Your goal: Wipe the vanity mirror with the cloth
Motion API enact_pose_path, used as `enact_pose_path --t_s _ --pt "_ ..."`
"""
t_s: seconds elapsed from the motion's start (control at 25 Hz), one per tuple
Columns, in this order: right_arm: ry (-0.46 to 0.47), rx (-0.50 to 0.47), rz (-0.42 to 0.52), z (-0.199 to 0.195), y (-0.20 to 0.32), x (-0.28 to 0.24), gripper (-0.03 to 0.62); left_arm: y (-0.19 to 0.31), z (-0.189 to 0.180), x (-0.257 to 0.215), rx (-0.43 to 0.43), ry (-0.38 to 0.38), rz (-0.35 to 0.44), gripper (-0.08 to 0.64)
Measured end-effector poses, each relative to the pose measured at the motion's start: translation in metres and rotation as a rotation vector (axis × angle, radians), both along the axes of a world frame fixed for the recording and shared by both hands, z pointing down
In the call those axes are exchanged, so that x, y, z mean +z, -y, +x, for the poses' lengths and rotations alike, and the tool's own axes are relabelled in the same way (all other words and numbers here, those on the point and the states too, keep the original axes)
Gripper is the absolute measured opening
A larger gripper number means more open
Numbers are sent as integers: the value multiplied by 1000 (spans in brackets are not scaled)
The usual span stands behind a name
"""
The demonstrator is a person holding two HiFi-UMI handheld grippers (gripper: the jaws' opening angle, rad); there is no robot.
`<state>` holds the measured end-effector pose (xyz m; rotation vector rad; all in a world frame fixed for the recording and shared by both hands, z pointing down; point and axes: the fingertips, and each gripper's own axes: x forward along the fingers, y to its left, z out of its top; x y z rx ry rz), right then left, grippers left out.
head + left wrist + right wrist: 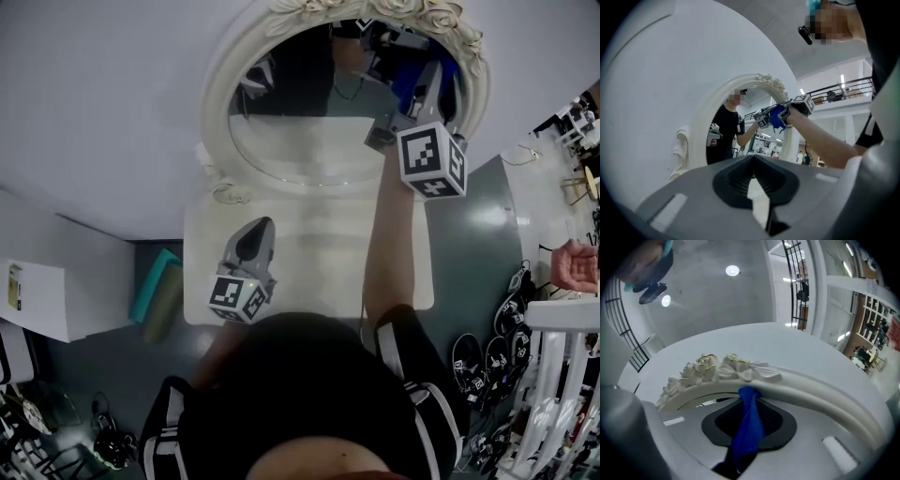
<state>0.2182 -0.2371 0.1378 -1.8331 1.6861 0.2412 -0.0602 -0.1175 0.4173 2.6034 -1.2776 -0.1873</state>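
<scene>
Blue cloth is pinched between the jaws of the right tool. A twisted strip of it runs up from between them and out past the tips. Just beyond those tips, the cloth's far end bunches against the inner edge of the vanity mirror's cream frame. That spot is directly under the cluster of carved roses at the top of the oval. Whether the cloth also touches the glass there I can't tell; the frame is what it meets.

The person's right arm is stretched out over the white counter, holding the right tool up at the mirror's upper right rim.

The left tool is well away from the cloth, low over the near left part of the counter. Its jaws are drawn together at the tips, with nothing between them. It points towards the mirror, which stands upright ahead of it against the pale wall. From the left tool, the right tool and its blue cloth show up and to the right, against the right side of the frame. The glass reflects the person in a black shirt.
</scene>
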Motion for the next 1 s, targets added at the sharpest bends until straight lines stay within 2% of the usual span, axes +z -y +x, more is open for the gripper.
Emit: enact_pose_path --t_s 0.28,0.64,0.84,1.0 --pt "-321 -20 -11 -77 9 -34 57 -4 -6 2 -24 -2 -5 11" --pt "-681 9 -41 -160 17 -30 57 -3 -21 6 -74 -2 -16 11" --pt "-936 13 -67 -207 23 -3 57 0 -27 10 -95 -3 -25 11" --pt "-1108 12 -36 -252 27 43 57 0 -30 13 -111 -1 -33 11"
